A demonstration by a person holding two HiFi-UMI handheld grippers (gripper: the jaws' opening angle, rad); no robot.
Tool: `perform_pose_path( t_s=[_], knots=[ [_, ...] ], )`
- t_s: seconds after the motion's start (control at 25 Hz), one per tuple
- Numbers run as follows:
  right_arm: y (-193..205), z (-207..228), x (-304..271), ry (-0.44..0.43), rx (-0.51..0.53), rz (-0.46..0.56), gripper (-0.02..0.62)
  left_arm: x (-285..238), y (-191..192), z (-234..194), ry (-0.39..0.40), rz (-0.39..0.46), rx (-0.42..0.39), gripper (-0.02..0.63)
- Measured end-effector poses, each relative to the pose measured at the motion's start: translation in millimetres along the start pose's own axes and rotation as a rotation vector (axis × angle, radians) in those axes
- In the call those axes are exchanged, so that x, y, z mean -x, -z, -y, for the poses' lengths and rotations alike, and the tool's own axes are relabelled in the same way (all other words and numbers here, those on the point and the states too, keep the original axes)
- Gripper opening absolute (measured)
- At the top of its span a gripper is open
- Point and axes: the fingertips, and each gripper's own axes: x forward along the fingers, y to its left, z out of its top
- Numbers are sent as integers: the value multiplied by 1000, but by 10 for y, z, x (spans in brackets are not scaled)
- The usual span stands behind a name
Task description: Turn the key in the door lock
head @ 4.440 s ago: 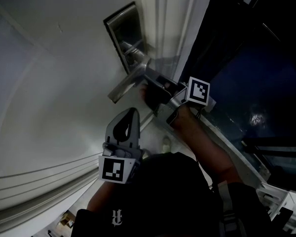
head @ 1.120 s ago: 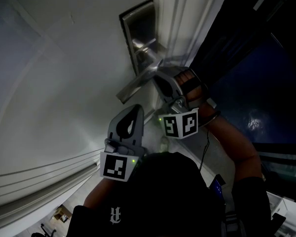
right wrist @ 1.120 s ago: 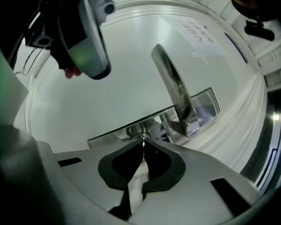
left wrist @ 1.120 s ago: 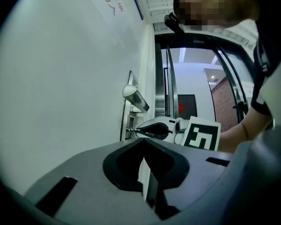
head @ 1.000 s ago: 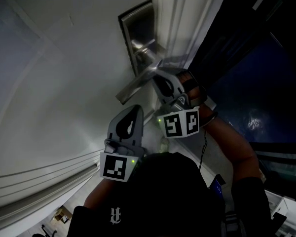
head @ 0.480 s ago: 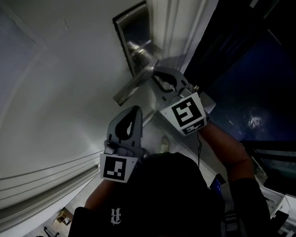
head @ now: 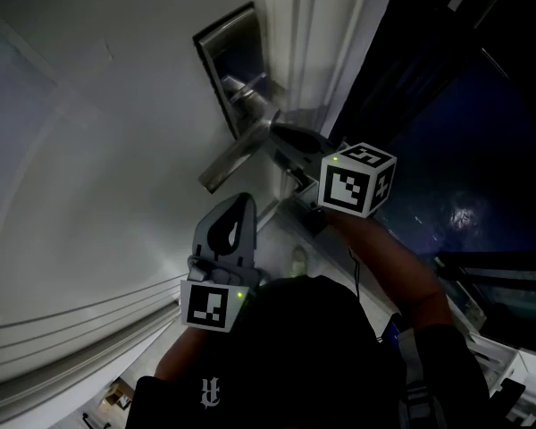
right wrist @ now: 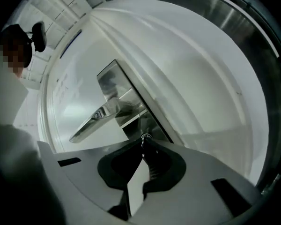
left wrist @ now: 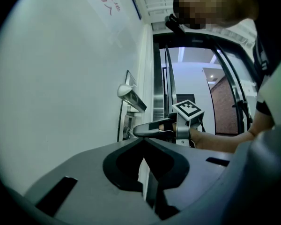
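A white door (head: 116,150) carries a steel lock plate (head: 225,52) with a lever handle (head: 237,155). Just under the lever, my right gripper (head: 281,139) reaches to the plate, its marker cube (head: 357,179) turned up and to the right. In the right gripper view its jaws are shut at the keyhole, with the small metal head of the key (right wrist: 144,137) pinched at their tips below the lever handle (right wrist: 96,118). My left gripper (head: 228,231) hangs lower, away from the door, shut on nothing. From there I see the right gripper (left wrist: 152,129) at the lock plate (left wrist: 129,121).
The door edge and white frame (head: 313,43) run up beside the lock. Dark glass (head: 464,150) fills the right side. The person's dark sleeve and cap (head: 304,347) sit below the grippers. A bright corridor (left wrist: 192,88) shows past the door.
The right gripper has rolled about the key at the lock: its marker cube swung from below the jaws up and to the right. The left gripper has stayed still.
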Motion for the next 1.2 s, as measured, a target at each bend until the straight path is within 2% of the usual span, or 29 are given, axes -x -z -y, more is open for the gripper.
perform_pose_path(
  t_s=[0.2, 0.36, 0.48, 0.64, 1.0, 1.2],
  knots=[
    [-8, 33, -8, -85, -282, 26, 21, -6, 2, 8, -4, -2, -1, 6],
    [-30, 57, -8, -116, -363, 31, 21, -16, -3, 12, -8, 0, -2, 6],
    [32, 119, 10, -117, -504, 31, 22, -24, -3, 25, -9, 0, -4, 6],
    [47, 113, 5, -159, -669, 53, 23, -39, -5, 39, -10, 1, -7, 6],
    [56, 90, -4, -266, -928, 110, 26, -52, -19, 71, -30, 3, -14, 6],
    [61, 83, -7, -321, -1020, 131, 28, -47, -22, 52, -51, 0, -18, 6]
  ],
)
